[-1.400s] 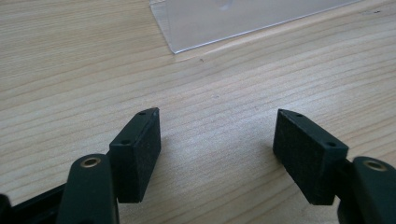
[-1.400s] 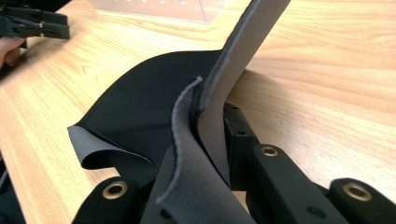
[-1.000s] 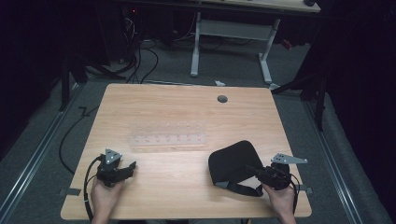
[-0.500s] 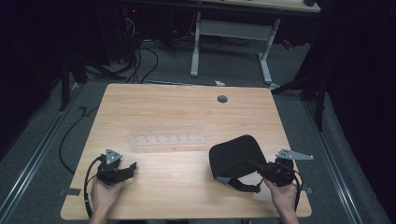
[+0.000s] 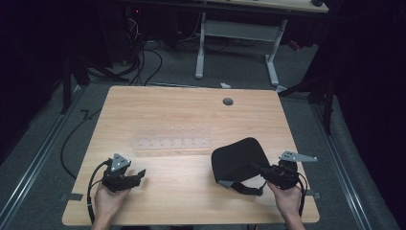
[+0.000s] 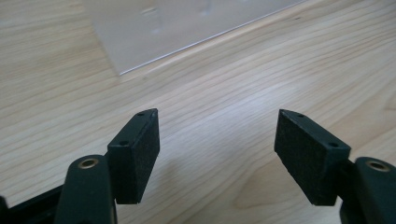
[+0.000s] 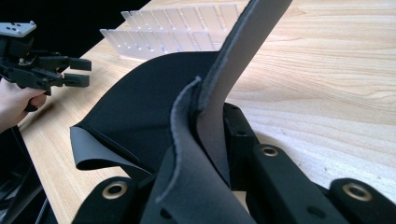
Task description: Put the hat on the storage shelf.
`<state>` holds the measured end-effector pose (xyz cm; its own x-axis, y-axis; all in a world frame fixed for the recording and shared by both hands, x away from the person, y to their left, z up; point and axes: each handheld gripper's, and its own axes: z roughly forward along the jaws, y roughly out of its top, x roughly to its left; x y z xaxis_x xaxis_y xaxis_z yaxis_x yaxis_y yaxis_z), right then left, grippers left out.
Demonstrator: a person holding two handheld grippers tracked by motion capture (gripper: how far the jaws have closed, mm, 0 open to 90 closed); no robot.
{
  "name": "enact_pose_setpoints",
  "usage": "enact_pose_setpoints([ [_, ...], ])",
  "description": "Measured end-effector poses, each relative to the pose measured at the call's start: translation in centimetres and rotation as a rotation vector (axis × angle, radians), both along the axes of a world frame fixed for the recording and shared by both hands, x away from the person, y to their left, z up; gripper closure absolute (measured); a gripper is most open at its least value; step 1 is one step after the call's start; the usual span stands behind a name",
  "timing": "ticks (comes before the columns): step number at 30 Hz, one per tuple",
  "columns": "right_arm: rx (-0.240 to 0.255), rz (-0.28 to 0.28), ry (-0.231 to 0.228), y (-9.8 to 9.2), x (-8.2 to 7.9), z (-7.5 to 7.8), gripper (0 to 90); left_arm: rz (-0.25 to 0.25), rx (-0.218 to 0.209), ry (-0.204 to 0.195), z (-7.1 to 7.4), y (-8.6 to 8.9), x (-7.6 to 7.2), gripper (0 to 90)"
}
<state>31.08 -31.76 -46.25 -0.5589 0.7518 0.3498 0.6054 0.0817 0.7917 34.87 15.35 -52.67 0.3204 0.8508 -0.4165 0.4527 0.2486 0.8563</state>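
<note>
The right gripper [image 5: 262, 171] pinched a soft, matte black neoprene sheet [image 5: 238, 159], perhaps a mouse pad, curled over the wood-grain desk [image 5: 177, 112]. The left gripper [image 6: 215, 149] hovered with jaws spread; its view showed the clear ridged plastic rack [image 6: 173, 25] as smooth.

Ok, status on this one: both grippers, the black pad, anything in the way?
Left gripper open, jaws clear above bare wood. Right gripper shut on black pad, its edge folded between the jaws. Clear plastic rack sits beyond, apart from the pad, not obstructing.

table [image 5: 182, 110]: pale wood, smooth, matt
rack [image 5: 172, 139]: clear plastic, glossy
pad [image 5: 237, 158]: black rubbery sheet, matt
</note>
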Motion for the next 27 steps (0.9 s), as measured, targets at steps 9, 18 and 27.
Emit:
enact_pose_setpoints([
  [9, -0.007, 0.043, -0.018, 1.6, 0.6, 1.1, 85.1, -0.15, 0.004, -0.066, 2.9, -3.6, -1.3, 31.9],
  [18, -0.013, 0.094, -0.004, 3.9, 1.4, 1.5, 85.1, -0.247, -0.032, -0.086, 4.4, -6.1, -1.8, 31.5],
  [27, -0.01, 0.127, 0.006, 5.9, 2.1, 1.5, 85.0, -0.346, -0.022, -0.094, 4.6, -8.8, -3.1, 32.6],
])
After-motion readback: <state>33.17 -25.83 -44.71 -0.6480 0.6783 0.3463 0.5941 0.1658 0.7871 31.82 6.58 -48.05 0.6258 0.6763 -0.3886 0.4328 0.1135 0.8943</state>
